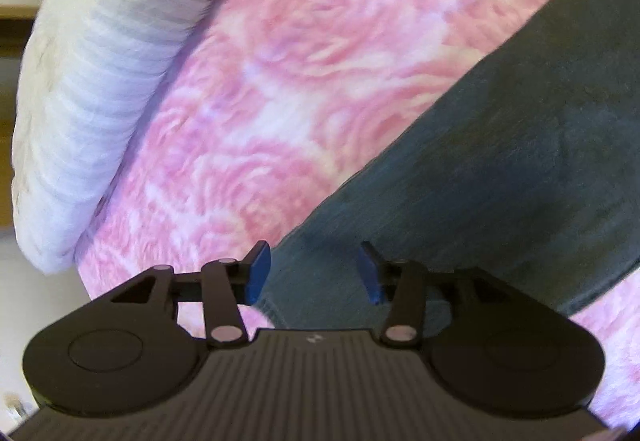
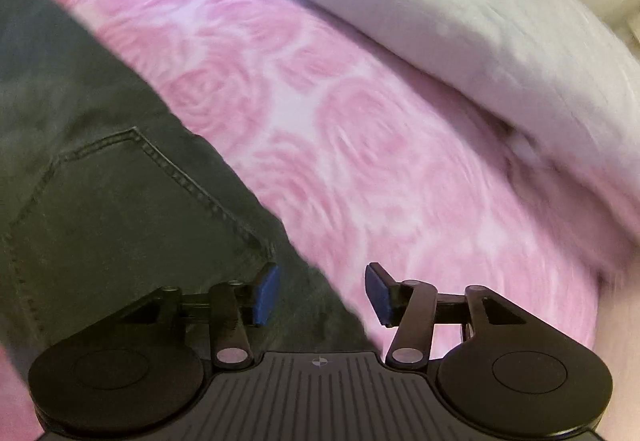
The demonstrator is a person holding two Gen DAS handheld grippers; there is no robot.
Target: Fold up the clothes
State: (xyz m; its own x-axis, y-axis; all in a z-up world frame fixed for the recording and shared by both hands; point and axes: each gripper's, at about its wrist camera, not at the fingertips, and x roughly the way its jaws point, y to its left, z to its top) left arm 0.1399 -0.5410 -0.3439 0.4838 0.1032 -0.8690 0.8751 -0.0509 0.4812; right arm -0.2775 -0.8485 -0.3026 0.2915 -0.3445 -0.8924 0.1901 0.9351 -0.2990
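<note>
The dark jeans (image 1: pixel 500 145) lay flat on a pink rose blanket (image 1: pixel 280 89). The left gripper (image 1: pixel 314 273) hung over one end of the jeans, its blue fingers (image 1: pixel 259 273) wide apart and holding nothing. The right gripper (image 2: pixel 322 295) was wide apart too, over the jeans' edge by a stitched pocket (image 2: pixel 132 197). A white pillow (image 2: pixel 460 13) lay beside the blanket.

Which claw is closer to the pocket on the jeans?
Right. The right claw hangs open just past the back pocket corner on the jeans. The left claw is open over a plain leg, no pocket in view.
</note>
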